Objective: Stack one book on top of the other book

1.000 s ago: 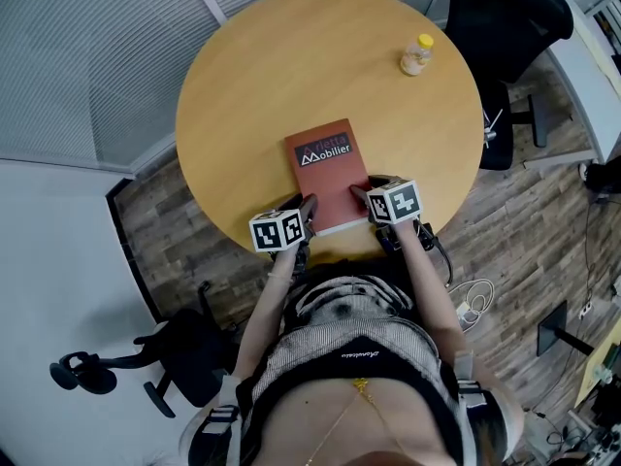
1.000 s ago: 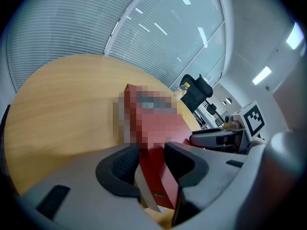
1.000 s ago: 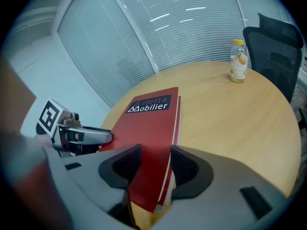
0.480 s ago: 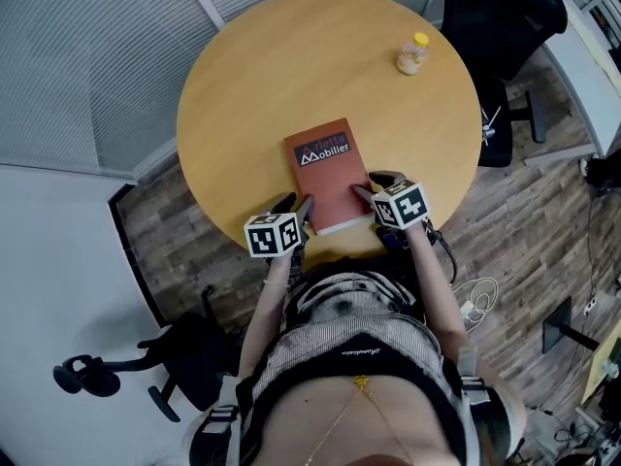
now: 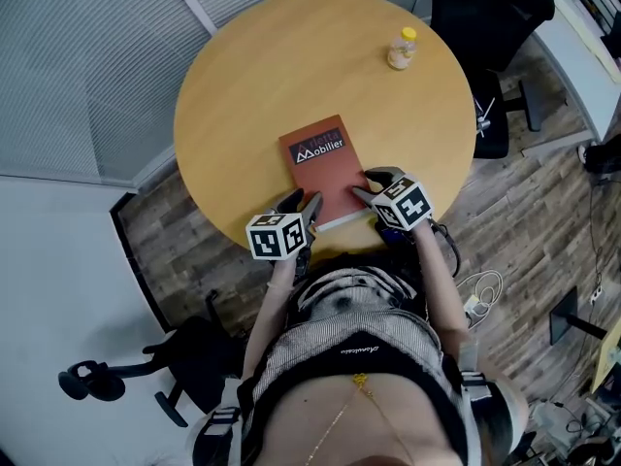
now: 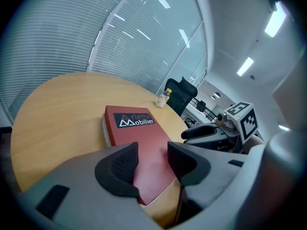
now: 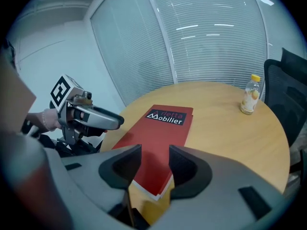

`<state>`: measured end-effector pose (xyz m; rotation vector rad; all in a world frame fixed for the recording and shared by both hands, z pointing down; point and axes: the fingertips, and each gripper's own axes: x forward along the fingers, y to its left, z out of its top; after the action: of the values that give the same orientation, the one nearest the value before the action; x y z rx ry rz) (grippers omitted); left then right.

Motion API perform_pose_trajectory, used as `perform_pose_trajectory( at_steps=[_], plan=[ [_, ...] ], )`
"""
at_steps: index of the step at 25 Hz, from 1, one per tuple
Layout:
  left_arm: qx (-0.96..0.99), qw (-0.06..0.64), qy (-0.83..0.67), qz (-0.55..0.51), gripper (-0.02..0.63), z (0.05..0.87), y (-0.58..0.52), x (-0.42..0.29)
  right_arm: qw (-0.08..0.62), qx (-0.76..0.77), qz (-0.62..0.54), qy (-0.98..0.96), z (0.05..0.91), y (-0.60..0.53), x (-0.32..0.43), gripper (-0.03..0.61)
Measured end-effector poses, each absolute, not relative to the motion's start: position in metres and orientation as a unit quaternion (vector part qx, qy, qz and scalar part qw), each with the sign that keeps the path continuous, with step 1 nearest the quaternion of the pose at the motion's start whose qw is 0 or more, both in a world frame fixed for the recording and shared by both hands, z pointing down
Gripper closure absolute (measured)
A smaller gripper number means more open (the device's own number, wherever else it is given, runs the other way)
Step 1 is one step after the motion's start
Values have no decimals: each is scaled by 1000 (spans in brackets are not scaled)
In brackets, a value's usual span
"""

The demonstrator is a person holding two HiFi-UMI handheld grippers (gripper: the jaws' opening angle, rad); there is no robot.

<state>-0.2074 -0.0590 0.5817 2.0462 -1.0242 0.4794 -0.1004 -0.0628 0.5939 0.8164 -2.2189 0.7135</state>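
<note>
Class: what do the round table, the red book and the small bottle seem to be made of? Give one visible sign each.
Round table: probably wood-look laminate, matt; even tan surface. Red book: card cover, slight sheen, paper pages; white page edges. Bottle: likely clear plastic; see-through, yellow cap.

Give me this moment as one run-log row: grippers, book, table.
left gripper open, empty | right gripper open, empty | red book flat on round table, unheld | bottle upright near far edge
</note>
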Motion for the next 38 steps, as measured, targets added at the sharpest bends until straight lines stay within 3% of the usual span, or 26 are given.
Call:
perform_pose_trajectory(
  at_steps=[5, 8, 11, 20, 26, 38],
  plan=[
    [825, 384, -378, 169, 429, 567, -54, -188, 302, 285, 266, -870, 582, -58, -103, 396],
    [839, 378, -362, 149, 528, 557, -51, -179, 279, 289, 245, -882, 570, -59, -103, 505],
    [854, 357, -356, 130, 579, 543, -49, -175, 247, 285, 222, -899, 552, -58, -108, 531],
    [883, 317, -344, 35, 592, 473, -60, -166, 144, 274, 125, -943, 485, -58, -129, 543],
    [903, 240, -356, 15, 592, 425, -64, -165, 85, 286, 71, -952, 432, -64, -136, 545],
    [907, 138, -398, -15, 592, 367, -56, -173, 37, 318, -41, -947, 371, -50, -149, 545]
  ],
)
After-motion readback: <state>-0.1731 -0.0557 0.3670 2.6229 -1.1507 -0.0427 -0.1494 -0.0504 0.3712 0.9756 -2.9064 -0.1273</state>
